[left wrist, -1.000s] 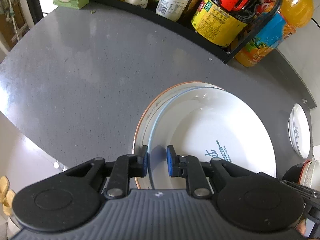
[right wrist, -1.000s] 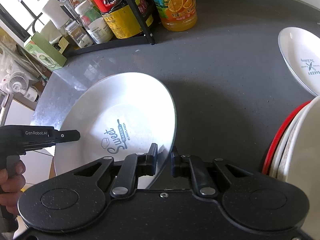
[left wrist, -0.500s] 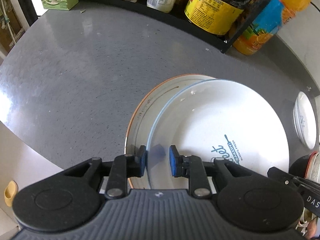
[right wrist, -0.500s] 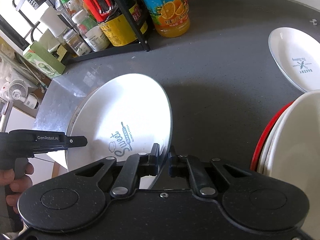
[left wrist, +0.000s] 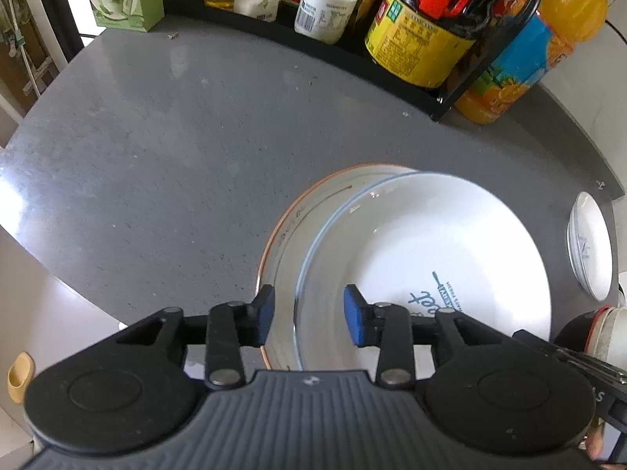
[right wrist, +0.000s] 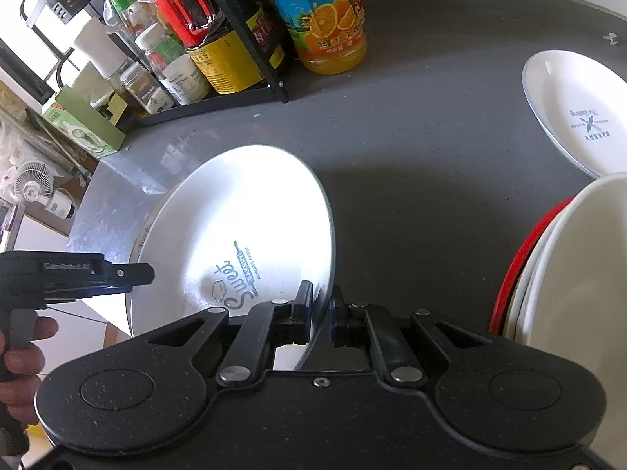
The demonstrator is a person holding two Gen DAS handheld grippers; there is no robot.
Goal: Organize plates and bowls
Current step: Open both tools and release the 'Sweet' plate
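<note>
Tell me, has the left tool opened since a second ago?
Yes. The left tool has opened: its blue pads now stand apart, clear of the plate rim they pinched.

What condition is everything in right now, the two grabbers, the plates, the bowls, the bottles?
Left gripper: open, pads either side of the plate rim, not touching.
Right gripper: shut on the Sweet plate.
Sweet plate: tilted, resting in the orange-rimmed plate.
Orange-rimmed plate: flat on the counter.
Bakery plate: lying alone, untouched.
Bowl stack: nested.
Juice bottle: upright.
</note>
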